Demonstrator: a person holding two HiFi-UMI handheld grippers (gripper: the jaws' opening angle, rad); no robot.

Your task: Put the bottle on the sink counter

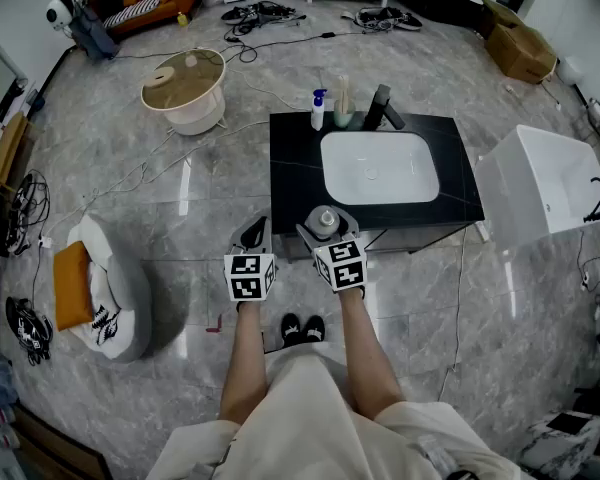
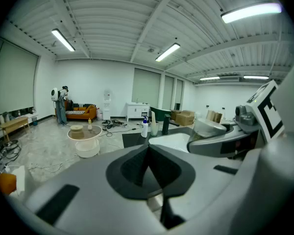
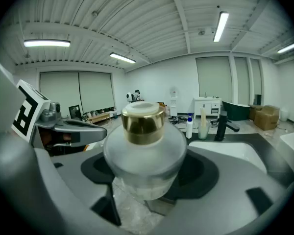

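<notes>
- The bottle (image 3: 144,153) has a squat, round-shouldered body of frosted, milky glass, a shiny gold collar and a flat white top.
- It stands upright between the fingers (image 1: 306,234) of the right gripper (image 1: 327,225). Its wide body fills the gap, and a pad presses on each side.
- Marble floor shows beneath its base.
- The bench (image 1: 298,168) is a black rectangular slab with a white basin (image 1: 378,168) sunk in it. It lies just ahead of the fingertips, its front edge close under them.
</notes>
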